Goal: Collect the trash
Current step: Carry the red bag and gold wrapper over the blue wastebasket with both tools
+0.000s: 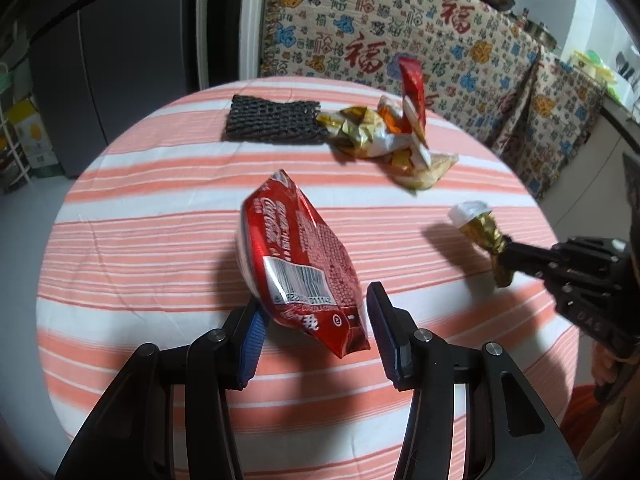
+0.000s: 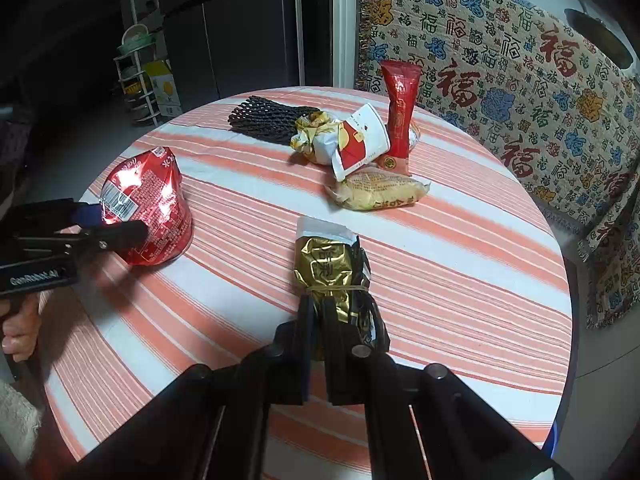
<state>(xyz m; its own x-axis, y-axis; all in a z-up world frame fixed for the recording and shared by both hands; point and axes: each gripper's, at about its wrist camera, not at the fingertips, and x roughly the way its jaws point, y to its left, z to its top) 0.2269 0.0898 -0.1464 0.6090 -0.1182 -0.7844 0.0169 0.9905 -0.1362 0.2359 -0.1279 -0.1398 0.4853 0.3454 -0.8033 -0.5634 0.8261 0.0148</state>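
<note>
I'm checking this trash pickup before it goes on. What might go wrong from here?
1. The left gripper stands open around the red bag, which may slip out.
2. The right gripper pinches only the gold wrapper's tail; it might pull free.
3. The upright red sachet may topple if bumped.

A glossy, crinkled red foil wrapper (image 1: 296, 256) catches hard glints. The shiny gold foil packet (image 2: 324, 272) is creased, with a matt white paper end. The round table's orange-and-white striped cloth (image 1: 160, 220) looks soft, matt and slightly wrinkled. A black foam mesh sleeve (image 1: 272, 120) appears rough and dull. The grippers' black plastic fingers (image 1: 394, 344) are matt, with smooth metal pins.
</note>
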